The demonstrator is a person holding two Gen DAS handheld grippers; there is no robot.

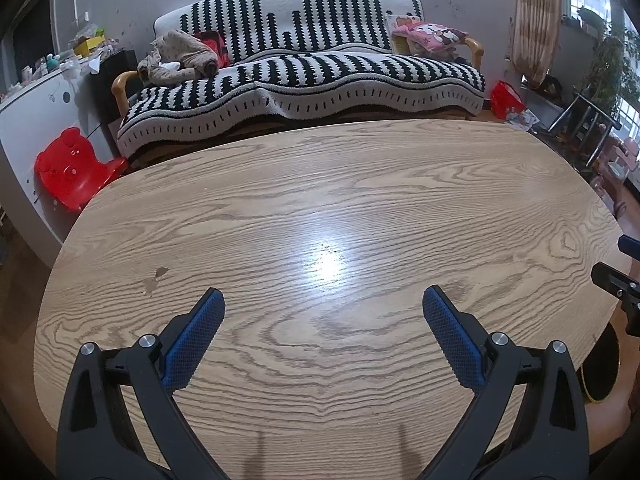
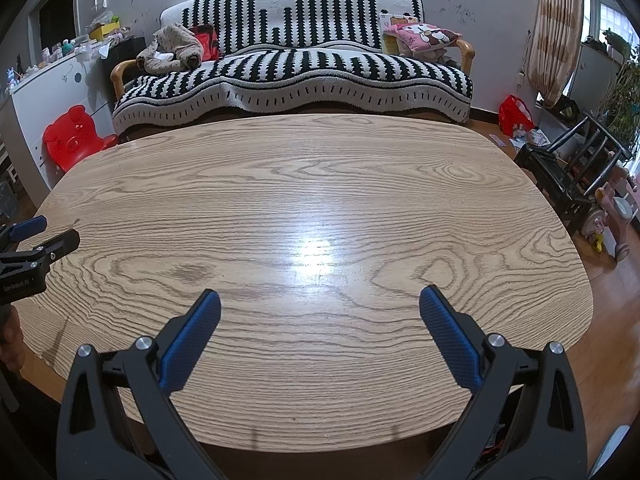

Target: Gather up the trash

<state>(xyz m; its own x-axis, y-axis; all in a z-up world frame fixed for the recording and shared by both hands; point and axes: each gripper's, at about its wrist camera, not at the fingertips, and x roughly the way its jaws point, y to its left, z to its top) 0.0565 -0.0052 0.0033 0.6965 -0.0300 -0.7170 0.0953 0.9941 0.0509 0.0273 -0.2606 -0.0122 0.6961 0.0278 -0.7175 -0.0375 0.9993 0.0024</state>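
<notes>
A bare oval wooden table (image 1: 320,208) (image 2: 304,184) fills both views, and no trash shows on it. My left gripper (image 1: 323,304) hovers over the near edge, jaws wide open, blue pads empty. My right gripper (image 2: 319,302) hangs over the near right part of the table, also wide open and empty. In the left wrist view the right gripper's tips (image 1: 626,264) poke in at the right edge. The left gripper (image 2: 36,236) appears at the left edge of the right wrist view. A dark round container (image 1: 600,368) shows partly below the table's right edge.
Beyond the table stands a black-and-white striped sofa (image 1: 304,76) with clothes and a pink cushion (image 1: 428,36). A red bear-shaped child chair (image 1: 72,168) sits at the left. A red bag (image 2: 516,114) and a black chair (image 2: 576,168) stand at the right on the wooden floor.
</notes>
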